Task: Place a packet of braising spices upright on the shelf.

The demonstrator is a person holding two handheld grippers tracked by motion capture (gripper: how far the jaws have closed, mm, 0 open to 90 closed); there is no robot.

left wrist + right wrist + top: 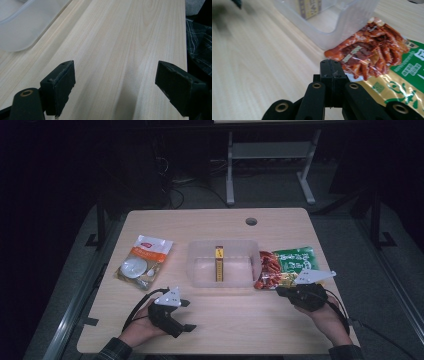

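Pale wood tabletop [225,320] is bearing the work: the right gripper [331,72] is lying jaws together, empty, at the edge of the snack packet [382,65] — placed for a pinch — beside the clear bin [222,263]; the left gripper [189,315] is waiting wide open, holding nothing.

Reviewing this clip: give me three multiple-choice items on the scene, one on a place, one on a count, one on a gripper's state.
1. Where does the snack packet lie?
A. inside the box
B. right of the clear box, against it
C. at the far left edge

2. How many packets lie on the table?
A. two
B. four
C. none

3. How do the left gripper jaws stand?
A. shut on a packet
B. shut on nothing
C. wide open over bare wood

Key: 1 B, it touches the box's right wall; 2 A, the snack packet and the white packet; 3 C, wood shows between them.
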